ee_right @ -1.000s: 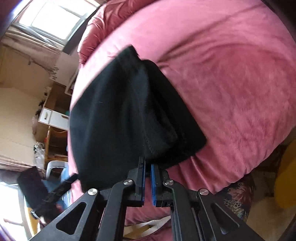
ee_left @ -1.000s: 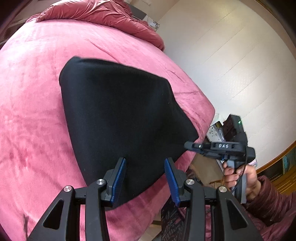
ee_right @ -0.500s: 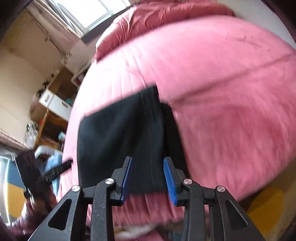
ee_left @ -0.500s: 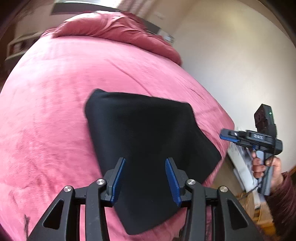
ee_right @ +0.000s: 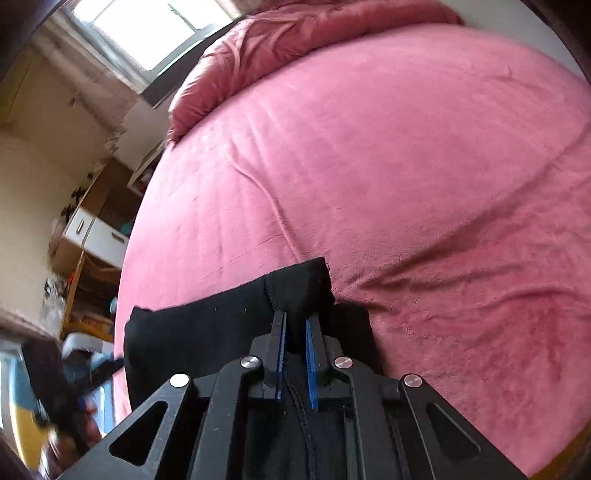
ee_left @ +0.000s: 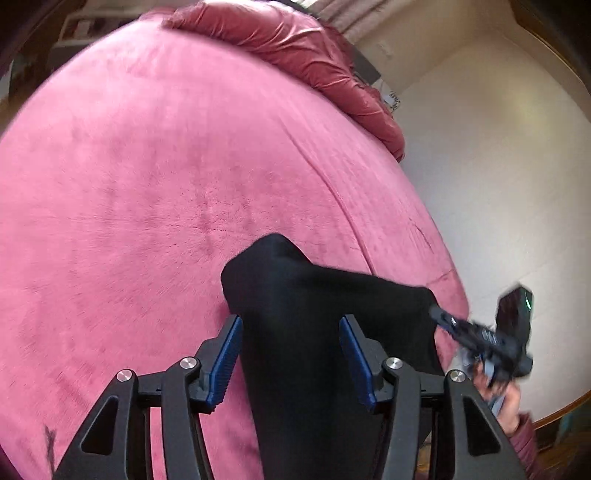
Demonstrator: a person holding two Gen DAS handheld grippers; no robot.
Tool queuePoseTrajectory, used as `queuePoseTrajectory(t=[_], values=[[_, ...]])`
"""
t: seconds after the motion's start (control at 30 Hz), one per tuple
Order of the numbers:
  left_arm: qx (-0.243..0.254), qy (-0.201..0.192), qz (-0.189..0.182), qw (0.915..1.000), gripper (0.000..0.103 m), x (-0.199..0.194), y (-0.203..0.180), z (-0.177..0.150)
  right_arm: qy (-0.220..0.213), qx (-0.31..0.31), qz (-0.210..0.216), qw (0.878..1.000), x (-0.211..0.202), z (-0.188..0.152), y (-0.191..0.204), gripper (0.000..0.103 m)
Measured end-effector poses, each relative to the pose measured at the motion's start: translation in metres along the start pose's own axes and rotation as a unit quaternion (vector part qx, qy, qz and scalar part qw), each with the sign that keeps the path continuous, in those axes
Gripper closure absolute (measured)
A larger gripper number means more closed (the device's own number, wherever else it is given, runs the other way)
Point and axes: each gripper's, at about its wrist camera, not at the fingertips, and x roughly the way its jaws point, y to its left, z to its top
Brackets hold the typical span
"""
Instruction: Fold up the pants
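Black pants point(ee_left: 325, 332) are sitting folded near the foot edge of the pink bed point(ee_left: 147, 184), bunched into a compact dark shape w/ one rounded corner poking up toward the middle of the mattress. Left gripper point(ee_left: 291, 363) is hovering over them, blue pads point(ee_left: 225, 363) spread wide apart, black cloth showing between the fingers but nothing pinched, not touching as far as I can see. Right gripper point(ee_right: 295, 354) is doing the work: its blue pads point(ee_right: 310, 369) are drawn in narrow and clamping a thick fold of the pants point(ee_right: 229, 332), a dark cord running down betw. the fingers. From the left cam that right gripper point(ee_left: 448, 325) is showing at the pants' right corner, right by the bed's side edge, blurred, w/ the person's hand point(ee_left: 502, 398) wrapped round the handle. Lots of open room here: the whole pink bed point(ee_right: 406, 166) beyond the pants is lying flat apart from a few long creases, and the crumpled red duvet point(ee_left: 295, 51) is piled way off at the far end, well apart from the cloth. Bed's right edge is dropping off beside a pale wall point(ee_left: 498, 184); on the other side a window point(ee_right: 147, 29) is glowing and a wooden desk w/ white drawers point(ee_right: 96, 236) is standing just off the mattress edge. Lower left of the right cam is too smeared to read.
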Motion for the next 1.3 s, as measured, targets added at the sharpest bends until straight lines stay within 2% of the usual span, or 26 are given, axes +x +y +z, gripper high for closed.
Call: queuePoseTrajectory(t=[0.07,0.2,0.27,0.3,0.33,0.4,0.47,0.53,0.57,0.63,0.67,0.73,0.83,0.97,1.17,1.3], values=[[-0.023,0.016,-0.007,0.9996,0.048,0.014,0.011,0.008,-0.013,-0.020,0.004,1.000,-0.008,-0.003,0.003,0.095],[-0.040,0.041,-0.026,0.9980,0.048,0.034,0.023,0.016,-0.020,-0.054,-0.014,0.998,-0.013,-0.009,0.009,0.095],[-0.042,0.039,-0.023,0.9981,0.050,0.036,0.028,0.018,-0.023,-0.061,-0.020,0.998,-0.012,-0.009,0.009,0.095],[-0.025,0.023,-0.020,0.9992,0.056,0.033,0.024,0.017,-0.025,-0.061,-0.022,0.998,-0.010,-0.008,0.009,0.095],[-0.008,0.010,-0.008,0.9999,0.058,0.030,0.019,0.014,-0.024,-0.065,-0.032,0.997,-0.007,-0.006,0.010,0.096],[0.039,-0.011,0.060,0.9973,0.065,0.030,0.000,0.006,-0.002,-0.058,-0.065,0.996,0.010,-0.002,0.010,0.096],[0.064,-0.016,0.120,0.9906,0.065,0.040,-0.013,0.001,0.029,-0.041,-0.096,0.994,0.030,-0.001,0.002,0.096],[0.076,-0.018,0.150,0.9856,0.064,0.049,-0.019,-0.001,0.035,-0.038,-0.120,0.991,0.045,0.000,-0.004,0.096],[0.078,-0.020,0.159,0.9840,0.062,0.050,-0.020,-0.002,0.032,-0.032,-0.116,0.992,0.047,0.000,-0.007,0.096],[0.072,-0.030,0.148,0.9860,0.060,0.042,-0.021,-0.003,0.029,-0.023,-0.108,0.993,0.042,0.000,-0.009,0.096],[0.071,-0.034,0.150,0.9855,0.055,0.035,-0.020,-0.003,0.025,-0.029,-0.102,0.994,0.037,0.000,-0.008,0.095],[0.071,-0.041,0.159,0.9838,0.054,0.021,-0.019,-0.004,0.015,-0.032,-0.094,0.995,0.025,-0.002,-0.008,0.095],[0.082,-0.066,0.188,0.9765,0.054,-0.001,-0.024,-0.010,-0.014,-0.036,-0.101,0.994,0.001,-0.008,-0.005,0.093],[0.096,-0.089,0.208,0.9694,0.054,-0.027,-0.038,-0.039,-0.025,-0.069,-0.078,0.994,-0.024,-0.020,0.017,0.093],[0.142,-0.087,0.221,0.9610,0.053,-0.027,-0.067,-0.086,0.005,-0.148,-0.064,0.987,-0.025,-0.059,0.061,0.093],[0.162,-0.070,0.221,0.9593,0.053,-0.017,-0.082,-0.098,0.043,-0.169,-0.095,0.980,-0.007,-0.081,0.063,0.093]])
